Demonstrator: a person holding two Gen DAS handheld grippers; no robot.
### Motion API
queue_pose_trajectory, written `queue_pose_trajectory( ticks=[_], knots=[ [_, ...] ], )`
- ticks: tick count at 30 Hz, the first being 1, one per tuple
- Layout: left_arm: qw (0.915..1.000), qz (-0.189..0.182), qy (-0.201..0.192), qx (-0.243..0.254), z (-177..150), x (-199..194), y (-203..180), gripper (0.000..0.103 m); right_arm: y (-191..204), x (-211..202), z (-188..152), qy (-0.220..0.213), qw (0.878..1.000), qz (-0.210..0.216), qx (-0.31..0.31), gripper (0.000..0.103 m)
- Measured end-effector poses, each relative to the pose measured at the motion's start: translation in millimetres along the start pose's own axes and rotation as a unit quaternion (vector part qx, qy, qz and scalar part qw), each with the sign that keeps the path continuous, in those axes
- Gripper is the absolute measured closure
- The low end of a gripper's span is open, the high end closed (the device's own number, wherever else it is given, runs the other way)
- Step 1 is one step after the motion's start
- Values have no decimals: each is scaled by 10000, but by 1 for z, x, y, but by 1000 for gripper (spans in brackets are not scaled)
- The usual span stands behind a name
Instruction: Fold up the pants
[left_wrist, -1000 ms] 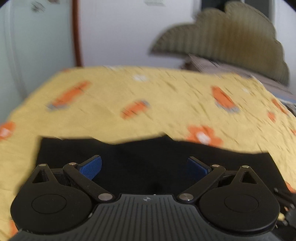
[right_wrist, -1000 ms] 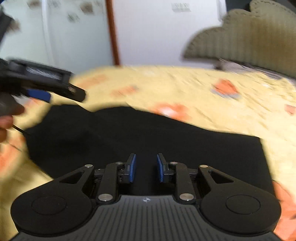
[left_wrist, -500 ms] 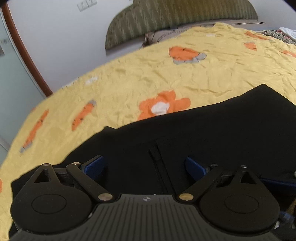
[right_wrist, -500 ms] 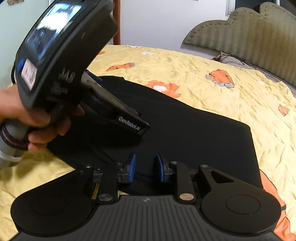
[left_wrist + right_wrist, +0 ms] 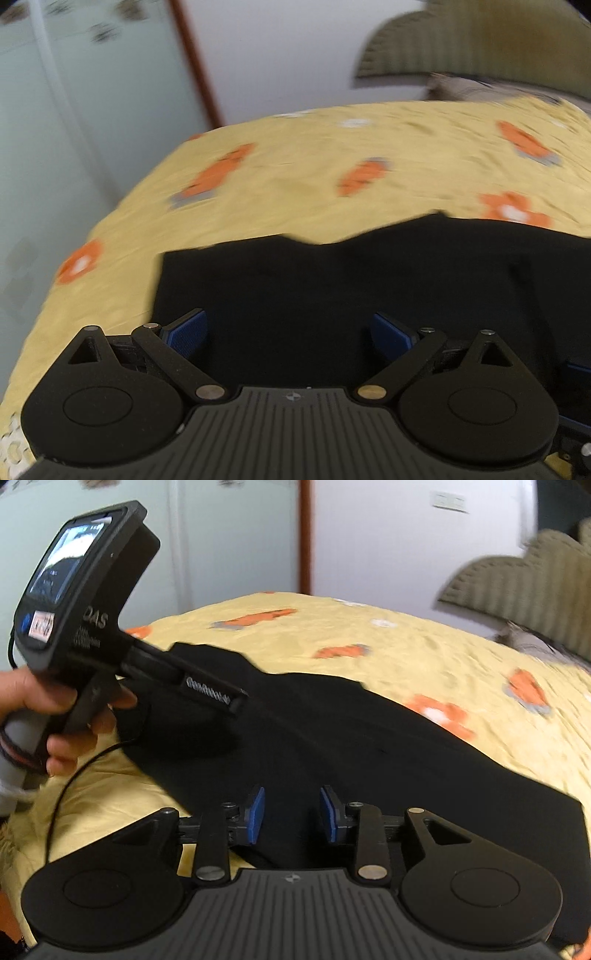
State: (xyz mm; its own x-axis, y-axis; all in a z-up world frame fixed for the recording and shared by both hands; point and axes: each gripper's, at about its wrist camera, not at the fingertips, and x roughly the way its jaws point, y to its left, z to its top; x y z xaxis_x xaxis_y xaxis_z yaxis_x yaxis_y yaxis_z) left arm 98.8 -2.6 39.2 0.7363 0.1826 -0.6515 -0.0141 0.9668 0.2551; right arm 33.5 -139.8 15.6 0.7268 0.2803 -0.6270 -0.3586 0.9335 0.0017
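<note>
Bed [image 5: 332, 177] under a yellow flowered sheet carries black pants [image 5: 332, 280], spread flat toward twelve o'clock of both jaws. Left gripper [image 5: 288, 332] hangs wide above them; right gripper [image 5: 291, 814] stands narrow, empty, over the cloth.

The left hand-held gripper [image 5: 236, 701] has swung back toward the left end of the pants [image 5: 369, 746], lifting clear of the right one's view.

Soft even indoor light, heavy motion blur across both views, fisheye bending at edges
</note>
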Motion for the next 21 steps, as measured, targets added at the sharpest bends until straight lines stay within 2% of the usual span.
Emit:
queue_pose_trajectory(
  ticks=[3,4,5,7,13,15,17,21],
  knots=[
    [9994,259,41,-205,-4,1,29,5,19,8,8,-47,9996,117,-239,69],
    [9991,355,46,-248,-6,2,36,5,23,11,10,-91,9995,142,-261,58],
    [9986,440,55,-271,-7,2,42,5,30,13,12,-151,9994,161,-260,40],
    [9979,571,84,-291,-8,7,49,5,38,19,14,-327,9992,97,-219,28],
    [9969,674,166,-358,-18,12,66,5,46,43,11,-227,9996,-65,122,28],
    [9969,673,178,-379,-21,15,69,5,49,53,10,-128,9996,-225,97,23],
    [9966,684,203,-412,-24,17,71,5,51,56,7,-187,9990,-386,79,14],
    [9964,683,245,-444,-26,23,74,5,49,60,3,-214,9981,-541,208,4]
  ],
)
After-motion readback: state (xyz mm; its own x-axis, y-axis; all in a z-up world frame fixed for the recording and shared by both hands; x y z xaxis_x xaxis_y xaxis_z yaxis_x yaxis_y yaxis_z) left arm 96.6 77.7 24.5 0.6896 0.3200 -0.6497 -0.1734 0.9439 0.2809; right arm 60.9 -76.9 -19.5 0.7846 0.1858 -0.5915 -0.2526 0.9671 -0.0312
